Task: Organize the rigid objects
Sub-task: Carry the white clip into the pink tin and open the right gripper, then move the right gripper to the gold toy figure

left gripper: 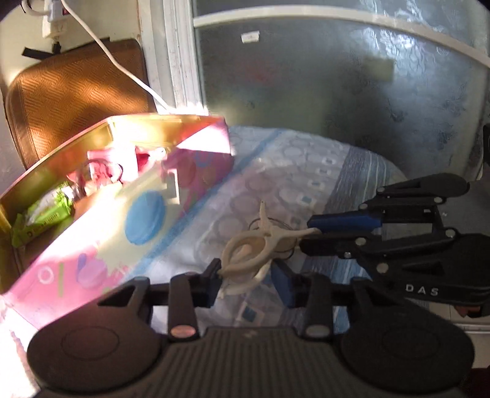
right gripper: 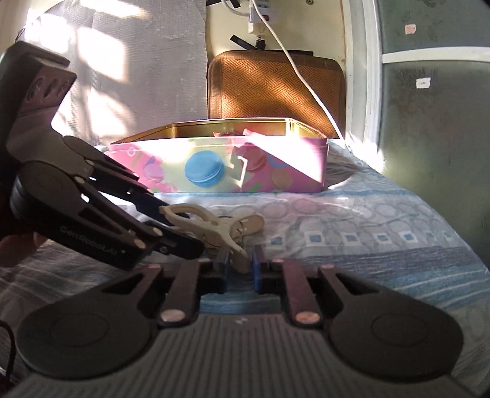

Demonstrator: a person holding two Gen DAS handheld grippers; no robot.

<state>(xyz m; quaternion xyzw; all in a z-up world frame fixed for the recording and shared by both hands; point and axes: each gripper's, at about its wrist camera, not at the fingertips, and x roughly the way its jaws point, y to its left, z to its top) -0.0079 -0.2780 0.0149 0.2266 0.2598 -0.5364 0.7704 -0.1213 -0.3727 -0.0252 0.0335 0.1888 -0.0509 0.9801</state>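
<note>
Both grippers meet on one cream peg (left gripper: 249,255) above the bed (right gripper: 382,220), well short of the tin (right gripper: 214,165) at its far edge. The right gripper (right gripper: 240,264) pinches one handle, jaws narrow. The left gripper (left gripper: 249,277) straddles the loop end, pad contact unclear; tin contents mostly hidden by glare.

**What the two wrist views leave unresolved**

Sun glare washes out the far inner wall of the macaron-print tin (left gripper: 101,232). Its contents (left gripper: 101,174) are blurred, except for a green packet (left gripper: 46,214) with unreadable print. The woven brown case (right gripper: 275,88) is half hidden behind the tin. The wall adapter (right gripper: 260,15) is cut off by the top edge.
</note>
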